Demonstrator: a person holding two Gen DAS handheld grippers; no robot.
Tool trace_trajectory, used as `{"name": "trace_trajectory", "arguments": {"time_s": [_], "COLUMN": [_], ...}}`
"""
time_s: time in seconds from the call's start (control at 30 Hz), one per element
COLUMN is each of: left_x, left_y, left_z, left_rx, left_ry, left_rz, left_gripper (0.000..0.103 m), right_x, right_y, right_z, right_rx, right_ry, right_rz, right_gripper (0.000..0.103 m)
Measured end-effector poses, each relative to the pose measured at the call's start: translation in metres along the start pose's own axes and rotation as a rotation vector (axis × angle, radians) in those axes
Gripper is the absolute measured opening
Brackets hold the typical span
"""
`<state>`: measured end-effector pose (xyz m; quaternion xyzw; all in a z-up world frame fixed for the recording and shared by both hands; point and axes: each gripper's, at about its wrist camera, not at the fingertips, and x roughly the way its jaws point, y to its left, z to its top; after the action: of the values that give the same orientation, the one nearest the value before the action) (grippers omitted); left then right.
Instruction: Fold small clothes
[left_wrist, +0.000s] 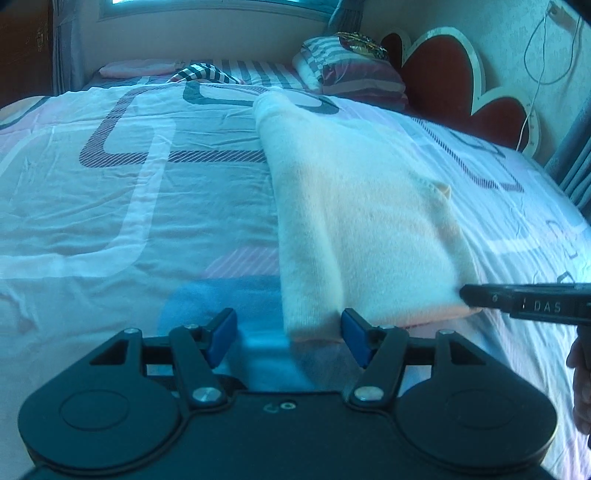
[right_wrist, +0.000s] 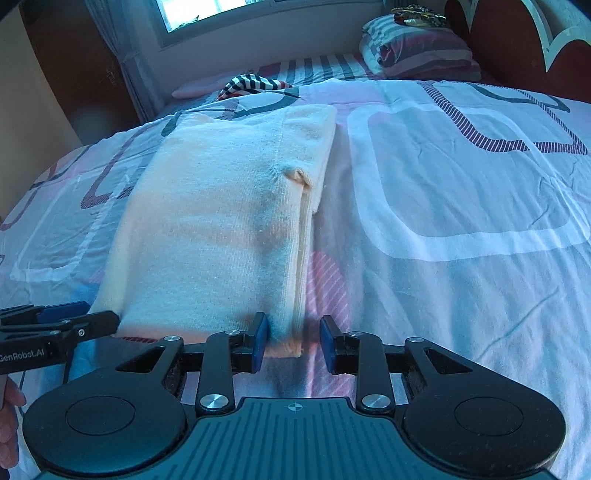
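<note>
The folded garment (right_wrist: 218, 221) lies at frame centre on the bed (right_wrist: 461, 192) — both grippers, left (left_wrist: 289, 338) and right (right_wrist: 293, 341), gape at its near corners, gripping nothing, probably for a next fold.

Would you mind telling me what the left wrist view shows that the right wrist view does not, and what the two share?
Only the left wrist view shows the white cable hanging on the wall beside the headboard.

Only the right wrist view shows the garment's stacked layered edge and the bright window panes.

Both show the folded cream garment on the patterned bedsheet, the striped pillow, and both grippers, left gripper and right gripper, at the garment's near corners with jaws apart.
</note>
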<state>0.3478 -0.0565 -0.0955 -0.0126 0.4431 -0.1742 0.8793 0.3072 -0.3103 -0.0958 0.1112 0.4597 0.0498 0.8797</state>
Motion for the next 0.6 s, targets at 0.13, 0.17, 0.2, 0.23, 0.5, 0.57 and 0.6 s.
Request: {"name": "trace_trajectory", "arguments": {"time_s": [0.13, 0.17, 0.2, 0.23, 0.5, 0.57, 0.6], "left_x": [-0.002, -0.005, -0.012, -0.018, -0.011, 0.002, 0.009], "left_y": [-0.001, -0.001, 0.001, 0.005, 0.031, 0.036, 0.039], "left_z": [-0.001, -0.001, 0.000, 0.001, 0.038, 0.047, 0.050], "left_rx": [0.022, 0.019, 0.013, 0.002, -0.133, -0.184, -0.216], "left_ry": [0.012, 0.012, -0.004, -0.030, -0.109, -0.085, -0.074], "left_rz": [0.016, 0.019, 0.017, 0.010, -0.104, -0.156, -0.175], "left_gripper": [0.063, 0.063, 0.062, 0.063, 0.066, 0.066, 0.066], "right_x": [0.000, -0.003, -0.011, -0.022, -0.026, -0.014, -0.008], "right_y": [-0.003, -0.003, -0.004, -0.004, -0.035, -0.045, -0.051], "right_z": [0.001, 0.002, 0.003, 0.004, 0.032, 0.041, 0.048], "right_rx": [-0.002, 0.001, 0.003, 0.002, 0.179, 0.237, 0.262], "right_ry": [0.008, 0.011, -0.012, -0.056, -0.143, -0.134, -0.128], "right_rz": [0.004, 0.002, -0.008, -0.003, 0.194, 0.234, 0.256], "right_gripper": [0.039, 0.040, 0.040, 0.040, 0.040, 0.040, 0.040]}}
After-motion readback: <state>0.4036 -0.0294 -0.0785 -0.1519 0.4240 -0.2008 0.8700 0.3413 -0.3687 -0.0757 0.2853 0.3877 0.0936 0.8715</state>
